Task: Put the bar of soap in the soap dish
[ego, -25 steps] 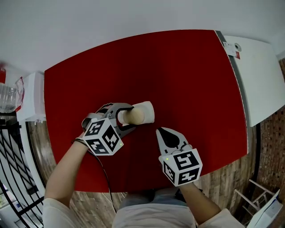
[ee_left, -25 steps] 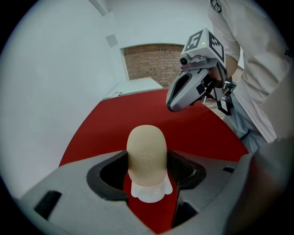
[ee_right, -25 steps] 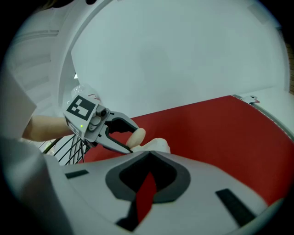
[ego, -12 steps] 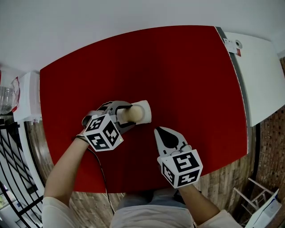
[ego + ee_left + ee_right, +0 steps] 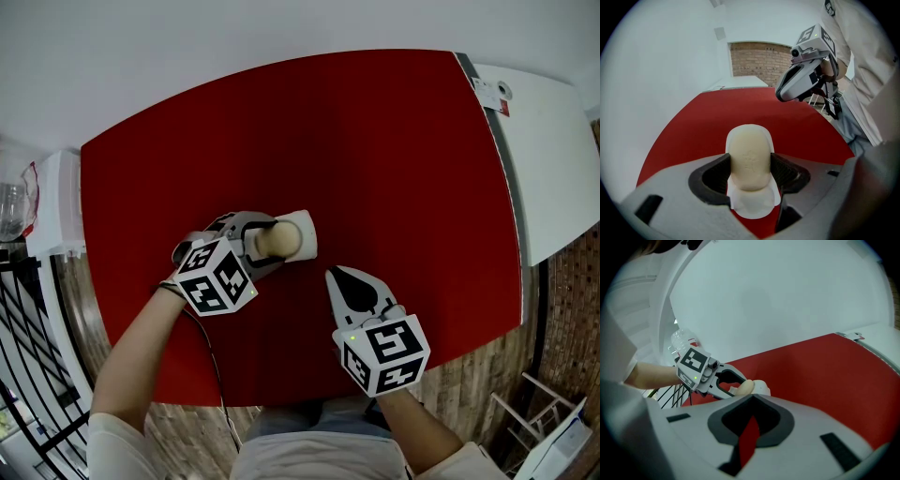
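A cream bar of soap [image 5: 280,241] is gripped between the jaws of my left gripper [image 5: 271,243], which is shut on it. The bar sits over a white soap dish [image 5: 307,232] on the red table [image 5: 394,159]. In the left gripper view the soap [image 5: 749,159] stands on end above the dish [image 5: 754,210]; whether it touches the dish I cannot tell. My right gripper [image 5: 335,276] hovers just right of the dish, shut and holding nothing. The right gripper view shows its jaw tips [image 5: 751,398] meeting, with the left gripper [image 5: 725,382] and soap [image 5: 745,387] beyond.
A white counter [image 5: 548,159] adjoins the table's right edge. At the left stand a white unit [image 5: 58,206], a clear jar [image 5: 9,208] and a black wire rack [image 5: 23,319]. Wooden floor [image 5: 473,375] shows below the table's front edge.
The left gripper with the soap and the dish have shifted slightly left in the head view. The right gripper has barely moved.
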`<state>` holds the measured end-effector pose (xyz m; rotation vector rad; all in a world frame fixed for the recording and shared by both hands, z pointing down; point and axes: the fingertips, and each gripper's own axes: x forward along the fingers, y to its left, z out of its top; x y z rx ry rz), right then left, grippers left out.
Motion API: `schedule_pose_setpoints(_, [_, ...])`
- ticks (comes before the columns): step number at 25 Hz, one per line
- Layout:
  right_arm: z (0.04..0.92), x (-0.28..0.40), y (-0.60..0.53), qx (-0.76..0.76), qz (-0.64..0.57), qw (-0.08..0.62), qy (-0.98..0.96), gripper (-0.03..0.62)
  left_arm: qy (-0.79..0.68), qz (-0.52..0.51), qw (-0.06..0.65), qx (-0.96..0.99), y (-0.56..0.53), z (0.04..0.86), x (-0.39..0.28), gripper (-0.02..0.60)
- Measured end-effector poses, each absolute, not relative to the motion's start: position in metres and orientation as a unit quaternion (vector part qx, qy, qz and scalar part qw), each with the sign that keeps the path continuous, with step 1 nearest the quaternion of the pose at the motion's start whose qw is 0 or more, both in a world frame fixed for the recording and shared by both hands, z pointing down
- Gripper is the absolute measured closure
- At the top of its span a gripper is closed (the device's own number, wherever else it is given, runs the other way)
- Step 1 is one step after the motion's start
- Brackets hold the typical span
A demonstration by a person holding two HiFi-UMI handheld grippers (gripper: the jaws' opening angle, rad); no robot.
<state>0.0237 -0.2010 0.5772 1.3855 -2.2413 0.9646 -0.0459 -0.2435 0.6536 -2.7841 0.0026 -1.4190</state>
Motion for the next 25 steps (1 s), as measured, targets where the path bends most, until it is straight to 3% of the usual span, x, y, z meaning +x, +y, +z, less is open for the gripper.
schedule_pose_setpoints(25, [0.566, 0.029, -0.201, 0.483, 0.332, 0.165, -0.793, 0.591, 0.008, -0.445, 0.009, -0.895, -0.243, 0.640, -0.043, 0.304])
